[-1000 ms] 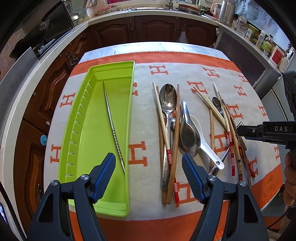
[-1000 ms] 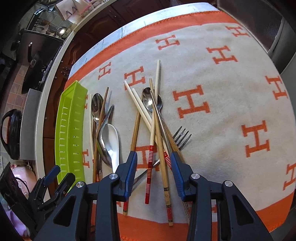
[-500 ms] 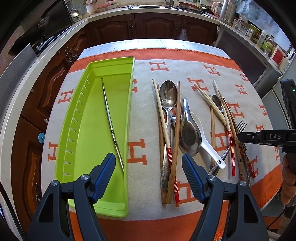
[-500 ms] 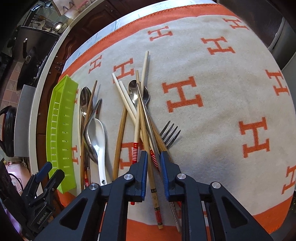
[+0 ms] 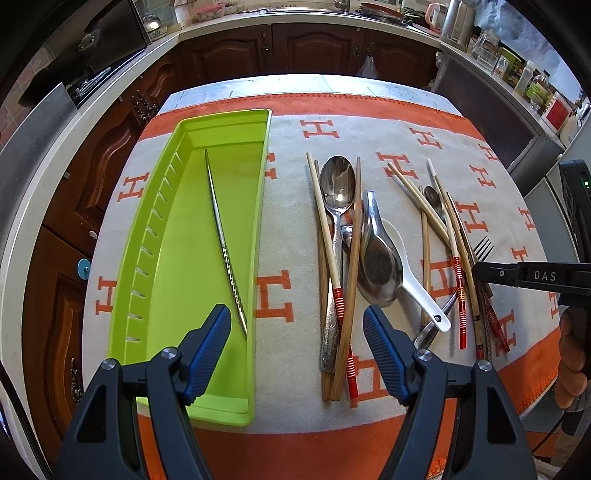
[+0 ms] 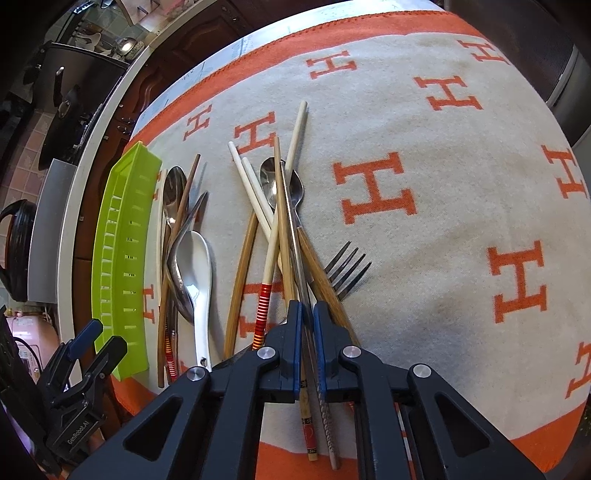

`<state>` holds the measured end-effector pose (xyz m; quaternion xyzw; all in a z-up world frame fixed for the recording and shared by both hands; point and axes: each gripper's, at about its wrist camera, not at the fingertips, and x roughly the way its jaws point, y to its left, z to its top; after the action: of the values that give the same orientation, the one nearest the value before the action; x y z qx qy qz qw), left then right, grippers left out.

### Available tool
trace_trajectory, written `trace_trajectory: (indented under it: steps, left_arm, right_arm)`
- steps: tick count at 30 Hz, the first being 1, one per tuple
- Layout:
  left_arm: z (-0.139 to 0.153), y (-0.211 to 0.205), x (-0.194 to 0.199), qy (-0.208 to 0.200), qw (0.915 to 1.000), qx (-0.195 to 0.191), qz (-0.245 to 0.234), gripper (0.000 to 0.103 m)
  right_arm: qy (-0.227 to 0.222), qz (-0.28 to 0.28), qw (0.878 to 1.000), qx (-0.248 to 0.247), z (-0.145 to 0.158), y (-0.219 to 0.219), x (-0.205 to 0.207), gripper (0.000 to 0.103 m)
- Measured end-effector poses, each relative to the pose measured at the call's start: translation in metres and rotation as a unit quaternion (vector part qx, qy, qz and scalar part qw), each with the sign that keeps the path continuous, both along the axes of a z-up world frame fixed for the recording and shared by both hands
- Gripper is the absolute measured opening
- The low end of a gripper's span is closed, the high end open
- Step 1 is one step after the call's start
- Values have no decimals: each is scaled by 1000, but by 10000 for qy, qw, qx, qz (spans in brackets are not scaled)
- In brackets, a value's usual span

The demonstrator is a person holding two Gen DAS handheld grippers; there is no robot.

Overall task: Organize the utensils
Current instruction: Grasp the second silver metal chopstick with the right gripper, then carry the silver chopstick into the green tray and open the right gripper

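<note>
The green tray [image 5: 192, 236] lies at the left of the table [image 5: 295, 83], one metal chopstick [image 5: 225, 247] inside. The left gripper [image 5: 295, 343] hangs spread over the cloth [image 6: 424, 155] beside it. Spoons [image 5: 338, 184] and chopsticks lie in the middle. On the right heap, the right gripper [image 6: 307, 321] pinches a metal chopstick [image 6: 295, 236].

Dark wooden cabinets [image 5: 314, 48], pale countertop [image 5: 295, 16]
</note>
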<state>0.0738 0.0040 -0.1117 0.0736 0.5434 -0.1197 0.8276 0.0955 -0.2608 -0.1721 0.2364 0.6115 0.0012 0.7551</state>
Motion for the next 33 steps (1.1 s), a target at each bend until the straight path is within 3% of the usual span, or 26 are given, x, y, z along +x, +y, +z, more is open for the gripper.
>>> trace_trajectory:
  steps: [9, 21, 28, 29, 32, 33]
  left_arm:
    - [5, 10, -4, -52, 9999, -51, 93, 72]
    - [13, 31, -10, -139, 9993, -41, 331, 72]
    - [8, 39, -13, -72, 9993, -25, 379, 72]
    - [7, 39, -13, -62, 9993, -14, 380, 72]
    - [7, 38, -14, -50, 9993, -5, 363, 72]
    - [7, 38, -14, -60, 9994, 0, 345, 72]
  right_arm:
    - [-224, -39, 9997, -8, 20, -1, -11, 5]
    - [-838, 353, 9956, 236, 67, 24, -23, 0]
    - [-556, 515, 9970, 152, 52, 34, -18, 1]
    - [-462, 452, 9979, 92, 48, 33, -17, 5]
    - [-346, 197, 9992, -14, 36, 23, -14, 34]
    - [-352, 123, 9993, -27, 34, 19, -14, 34]
